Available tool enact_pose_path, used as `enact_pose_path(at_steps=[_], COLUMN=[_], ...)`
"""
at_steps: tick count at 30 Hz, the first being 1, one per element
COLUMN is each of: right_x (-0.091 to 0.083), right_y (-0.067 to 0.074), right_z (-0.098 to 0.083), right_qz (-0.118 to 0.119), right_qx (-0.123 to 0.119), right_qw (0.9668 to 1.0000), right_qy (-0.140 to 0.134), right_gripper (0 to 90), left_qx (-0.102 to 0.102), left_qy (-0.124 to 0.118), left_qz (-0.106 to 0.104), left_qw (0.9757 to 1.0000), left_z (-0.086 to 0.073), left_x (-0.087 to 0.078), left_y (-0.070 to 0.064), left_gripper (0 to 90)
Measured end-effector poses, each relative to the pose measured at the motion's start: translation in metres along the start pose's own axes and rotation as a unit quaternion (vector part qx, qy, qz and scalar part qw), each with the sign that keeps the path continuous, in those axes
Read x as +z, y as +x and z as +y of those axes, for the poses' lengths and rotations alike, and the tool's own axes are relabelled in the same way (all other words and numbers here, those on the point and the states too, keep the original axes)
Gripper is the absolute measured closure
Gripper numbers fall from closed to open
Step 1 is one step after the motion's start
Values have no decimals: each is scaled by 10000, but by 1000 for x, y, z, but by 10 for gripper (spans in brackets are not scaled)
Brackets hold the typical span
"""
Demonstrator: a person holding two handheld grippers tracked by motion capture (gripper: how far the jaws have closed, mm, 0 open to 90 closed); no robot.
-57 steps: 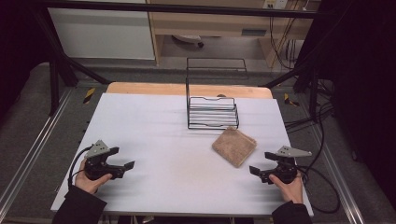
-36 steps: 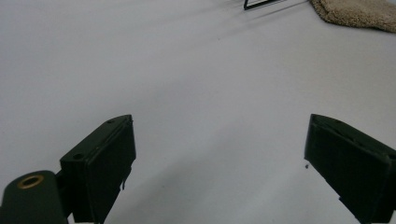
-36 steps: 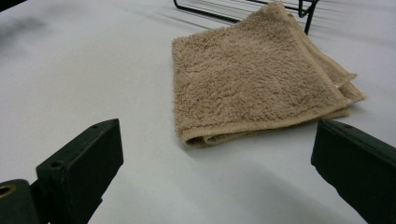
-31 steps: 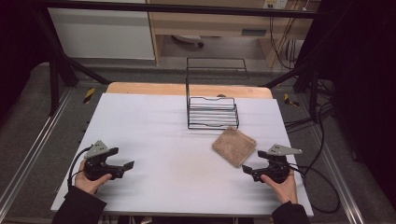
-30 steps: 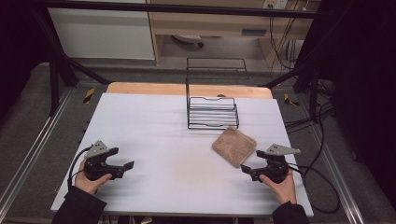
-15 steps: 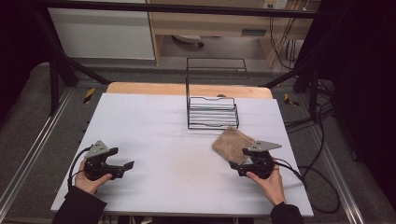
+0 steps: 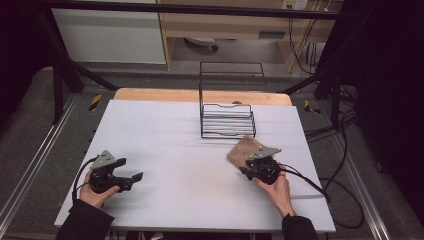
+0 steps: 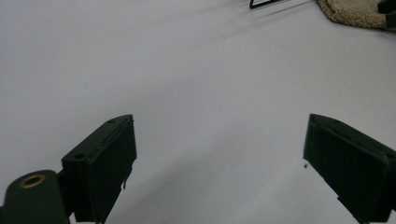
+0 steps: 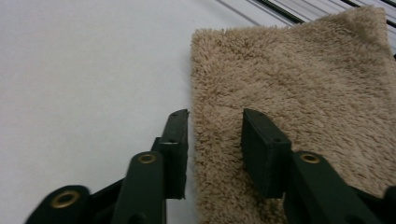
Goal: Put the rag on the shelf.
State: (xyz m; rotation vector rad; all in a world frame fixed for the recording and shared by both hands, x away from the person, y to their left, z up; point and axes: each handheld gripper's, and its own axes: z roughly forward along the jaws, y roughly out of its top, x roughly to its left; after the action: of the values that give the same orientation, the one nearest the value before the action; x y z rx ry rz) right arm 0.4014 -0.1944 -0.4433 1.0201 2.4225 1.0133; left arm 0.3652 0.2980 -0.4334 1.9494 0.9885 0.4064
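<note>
Right gripper view is showing the right gripper (image 9: 212, 135) with its jaws just closing around the towel's (image 9: 299, 84) left edge, pile between them, not yet pinched. Bare counter (image 9: 84, 70) is lying open left of them. Left gripper (image 8: 219, 154) is resting with its jaws spread wide, nothing between them.
</note>
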Motion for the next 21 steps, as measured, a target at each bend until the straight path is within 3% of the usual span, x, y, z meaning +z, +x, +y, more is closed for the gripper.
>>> enact_pose_path(at_steps=[8, 13, 16, 21], right_x=[4, 4, 3, -4], right_y=[1, 0, -1, -2], right_z=[-2, -2, -1, 2], right_qz=[-141, -228, -177, -100], right_qx=[-228, -370, -308, -195], right_qw=[9996, 9990, 9993, 9998], right_qy=[94, 111, 111, 0], right_gripper=[691, 795, 853, 871], left_qx=[-8, -14, -17, -19], left_qy=[3, 9, 8, 6], left_qz=[7, 4, 2, -8], left_qw=[10000, 10000, 10000, 10000], left_z=[0, 0, 0, 0], left_x=[0, 0, 0, 0], left_y=[0, 0, 1, 1], left_gripper=[96, 97, 97, 99])
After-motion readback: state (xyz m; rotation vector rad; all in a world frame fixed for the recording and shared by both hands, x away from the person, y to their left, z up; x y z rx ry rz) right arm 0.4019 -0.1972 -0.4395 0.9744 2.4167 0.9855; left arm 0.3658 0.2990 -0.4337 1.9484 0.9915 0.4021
